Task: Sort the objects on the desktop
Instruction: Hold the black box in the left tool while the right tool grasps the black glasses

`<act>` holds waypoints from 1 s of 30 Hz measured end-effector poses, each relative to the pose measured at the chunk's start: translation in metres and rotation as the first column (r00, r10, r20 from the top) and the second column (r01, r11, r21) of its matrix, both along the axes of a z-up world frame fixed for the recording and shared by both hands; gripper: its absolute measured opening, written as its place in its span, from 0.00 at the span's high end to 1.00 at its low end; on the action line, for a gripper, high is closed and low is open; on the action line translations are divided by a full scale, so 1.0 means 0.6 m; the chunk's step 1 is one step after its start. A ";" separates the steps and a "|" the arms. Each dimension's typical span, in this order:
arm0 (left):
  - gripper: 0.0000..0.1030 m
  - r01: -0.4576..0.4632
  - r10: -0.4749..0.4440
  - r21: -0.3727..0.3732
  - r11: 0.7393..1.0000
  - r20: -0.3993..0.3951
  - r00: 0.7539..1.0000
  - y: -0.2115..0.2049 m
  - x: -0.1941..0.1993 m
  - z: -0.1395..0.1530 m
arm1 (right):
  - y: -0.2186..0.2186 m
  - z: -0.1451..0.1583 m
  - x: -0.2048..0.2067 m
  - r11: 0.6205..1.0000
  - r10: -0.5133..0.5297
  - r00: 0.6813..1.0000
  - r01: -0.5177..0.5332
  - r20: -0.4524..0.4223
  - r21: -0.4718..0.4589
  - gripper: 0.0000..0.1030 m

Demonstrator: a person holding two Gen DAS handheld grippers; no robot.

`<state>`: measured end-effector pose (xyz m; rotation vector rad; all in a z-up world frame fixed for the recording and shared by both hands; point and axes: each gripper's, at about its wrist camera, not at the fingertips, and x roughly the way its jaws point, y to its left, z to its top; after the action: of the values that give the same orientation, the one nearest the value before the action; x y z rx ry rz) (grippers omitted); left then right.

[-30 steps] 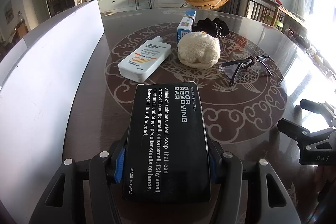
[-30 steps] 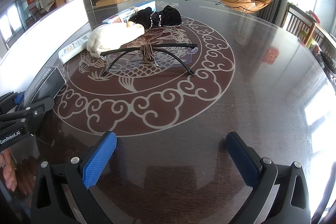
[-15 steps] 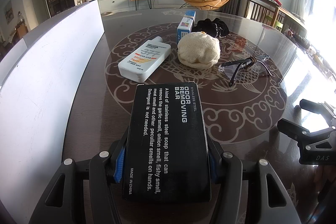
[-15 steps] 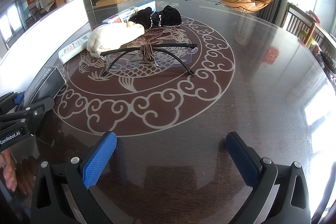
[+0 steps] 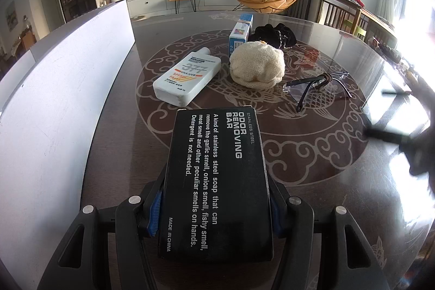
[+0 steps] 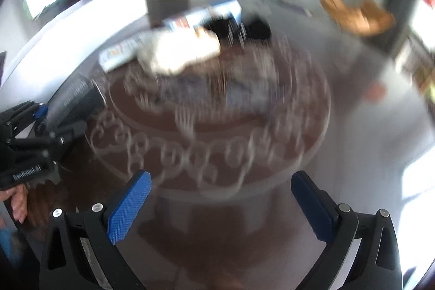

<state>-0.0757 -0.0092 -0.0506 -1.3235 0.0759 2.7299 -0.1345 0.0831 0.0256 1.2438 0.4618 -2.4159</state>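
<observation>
Your left hand-held gripper (image 5: 214,211) is clamped on a flat black cardboard box (image 5: 216,181). White letters on the box say "STAINLESS STEEL ODOR REMOVING BAR" and "MADE IN CHINA". The box sits low over the dark round desk (image 5: 312,181) with its swirly pale pattern. Past it lie a white plastic bottle (image 5: 187,79) marked "377" and "UVA/UVB", a cream knitted ball (image 5: 257,68) and clear glasses with dark arms (image 5: 318,89). Your right hand-held gripper (image 6: 221,204) is blurry, with its blue pads apart and nothing between them.

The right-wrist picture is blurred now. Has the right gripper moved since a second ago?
Yes. In the left view the right gripper has risen against the glasses.
</observation>
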 end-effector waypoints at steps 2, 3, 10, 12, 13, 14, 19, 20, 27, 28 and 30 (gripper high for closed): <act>0.43 0.000 0.000 0.000 1.000 0.000 1.000 0.000 0.000 0.000 | -0.018 0.026 -0.048 0.996 0.093 0.995 -0.094 0.031 0.012 0.00; 0.43 0.000 0.000 0.000 1.000 0.000 1.000 0.000 0.000 0.000 | -0.027 0.030 -0.070 0.993 0.114 0.992 -0.115 0.058 0.014 0.00; 0.43 0.000 0.000 0.000 1.000 0.000 1.000 0.000 0.000 -0.001 | -0.059 -0.034 -0.125 0.993 0.112 0.981 -0.117 0.158 0.021 0.00; 0.43 0.001 -0.001 0.000 1.000 0.000 1.000 0.000 0.000 -0.001 | -0.056 -0.058 -0.125 0.994 0.104 0.976 -0.104 0.190 -0.010 0.00; 0.43 0.001 -0.001 0.000 1.000 0.000 1.000 0.000 0.000 -0.001 | -0.056 -0.065 -0.124 0.995 0.104 0.975 -0.102 0.195 -0.018 0.00; 0.43 0.001 -0.001 0.000 1.000 0.000 1.000 0.000 0.000 -0.001 | -0.053 -0.072 -0.115 0.994 0.106 0.975 -0.104 0.195 -0.020 0.00; 0.43 0.001 -0.001 -0.001 1.000 0.000 1.000 0.000 0.000 -0.002 | -0.042 -0.074 -0.063 0.990 0.139 0.971 -0.134 0.195 -0.038 0.01; 0.43 0.001 -0.001 0.000 1.000 0.000 1.000 0.000 0.000 -0.001 | -0.038 -0.071 -0.057 0.989 0.146 0.969 -0.141 0.198 -0.035 0.01; 0.43 0.001 -0.001 0.000 1.000 0.000 1.000 -0.002 0.003 -0.002 | 0.009 -0.048 -0.105 0.995 0.026 0.963 0.000 0.269 -0.097 0.03; 0.43 0.002 -0.002 0.000 1.000 0.000 1.000 -0.002 0.003 -0.002 | 0.007 -0.049 -0.112 0.995 0.014 0.961 0.014 0.276 -0.101 0.07; 0.43 0.002 -0.002 0.000 1.000 0.000 1.000 -0.003 0.003 -0.001 | -0.001 -0.052 -0.119 0.995 0.013 0.959 0.016 0.284 -0.100 0.21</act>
<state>-0.0741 -0.0108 -0.0514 -1.3225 0.0770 2.7277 -0.2059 0.0826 -0.0053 1.5141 0.2504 -2.1822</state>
